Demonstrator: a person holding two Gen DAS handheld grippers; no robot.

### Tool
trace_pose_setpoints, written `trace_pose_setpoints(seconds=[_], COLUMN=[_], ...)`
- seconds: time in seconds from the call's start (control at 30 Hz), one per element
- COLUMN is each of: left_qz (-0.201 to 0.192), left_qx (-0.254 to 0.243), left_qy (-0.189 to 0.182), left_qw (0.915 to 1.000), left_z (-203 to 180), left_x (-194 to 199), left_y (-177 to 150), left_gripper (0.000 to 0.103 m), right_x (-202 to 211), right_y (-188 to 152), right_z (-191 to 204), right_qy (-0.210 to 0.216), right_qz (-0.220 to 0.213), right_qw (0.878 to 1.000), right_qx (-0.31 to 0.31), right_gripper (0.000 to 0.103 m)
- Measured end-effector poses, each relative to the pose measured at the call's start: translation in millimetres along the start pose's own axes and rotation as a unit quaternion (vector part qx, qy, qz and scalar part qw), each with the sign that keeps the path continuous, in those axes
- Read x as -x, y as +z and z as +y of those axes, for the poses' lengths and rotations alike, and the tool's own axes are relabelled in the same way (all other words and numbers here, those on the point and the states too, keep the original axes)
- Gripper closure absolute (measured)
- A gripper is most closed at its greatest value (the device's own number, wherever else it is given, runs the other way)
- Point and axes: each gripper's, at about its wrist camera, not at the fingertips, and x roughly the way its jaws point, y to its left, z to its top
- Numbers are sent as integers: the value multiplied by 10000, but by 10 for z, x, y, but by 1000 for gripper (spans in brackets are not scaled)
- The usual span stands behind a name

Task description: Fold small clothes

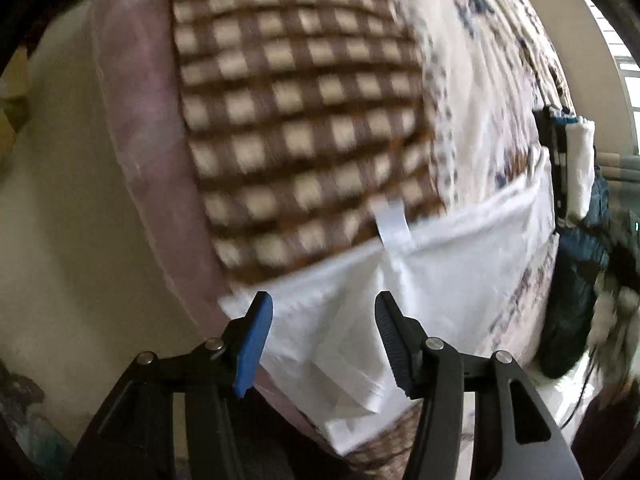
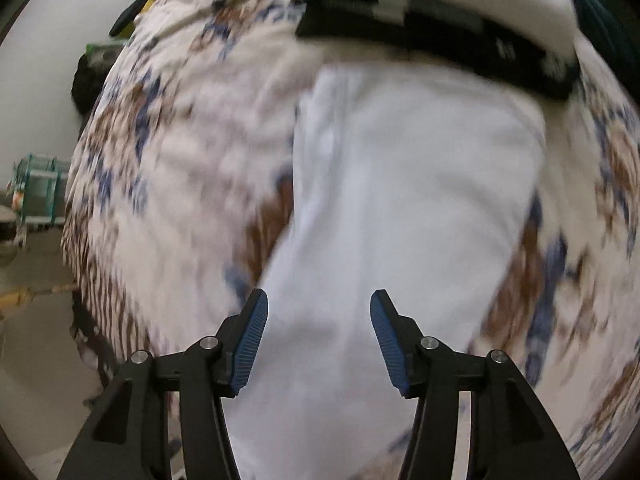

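Left claw (image 1: 320, 340) spread wide, blue ribbed pads apart, gripping nothing, and right between the jaws lay the white garment (image 1: 420, 280). Same story on the other side: right claw (image 2: 319, 340) spread just as wide and empty, hovering over the same white garment (image 2: 400, 200).

In the left view the cloth stretched from 6 o'clock up toward 2 o'clock, so its long axis ran diagonally, near corner low and far end up by the right edge. In the right view it ran nearly straight ahead toward 12. Both claws sat right over it; I judged neither clearly nearer, though the left one had a loose folded edge right at its tips, a likely pinch spot.

The fabric looked thin, smooth and creased, a soft woven cotton by my guess, with a small white ribbon tag (image 1: 390, 224) sticking up at 12 o'clock from the left claw.

Beyond it, the bed: a brown-and-cream checked blanket (image 1: 300, 120), fuzzy-looking, and a patterned bedspread (image 2: 180, 160) in blue and brown on white. Farthest out, at 12 in the right view, lay a black-and-white folded piece (image 2: 440, 28), blurred.
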Motion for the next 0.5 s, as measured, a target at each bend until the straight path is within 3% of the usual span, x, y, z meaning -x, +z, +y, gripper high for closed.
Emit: trace_pose_setpoints(seconds=[0.1,0.23,0.27,0.3,0.4,0.5], left_qz=[218,202,67,-59,-512,-840], left_qx=[232,310,307,247,-168,-151], left_qy=[-334,-201,-230,-271,-38,224], left_qw=[9989,9991,9992,9993,9985,9961], left_z=[-42,-56,-70,-92,-185,-82], left_x=[-186,-411,-379,-329,-61,222], left_y=[-149,-279,-312,-339,-394,-380], left_gripper=[52,57,75,101,100,100], right_x=[-65,-332,-399,-457,-578,-601], right_y=[-597,-1070,-1146,-1207,-1369,-1476], right_z=[-136,-373,-430,-464,-530,-498], right_qy=[-70,151,181,171,138,82], right_qz=[229,537,590,617,675,703], right_qw=[9997,9976,9965,9960,9952,9961], right_qx=[9,-422,-560,-625,-698,-524], right_gripper=[47,47,47,47,47,47])
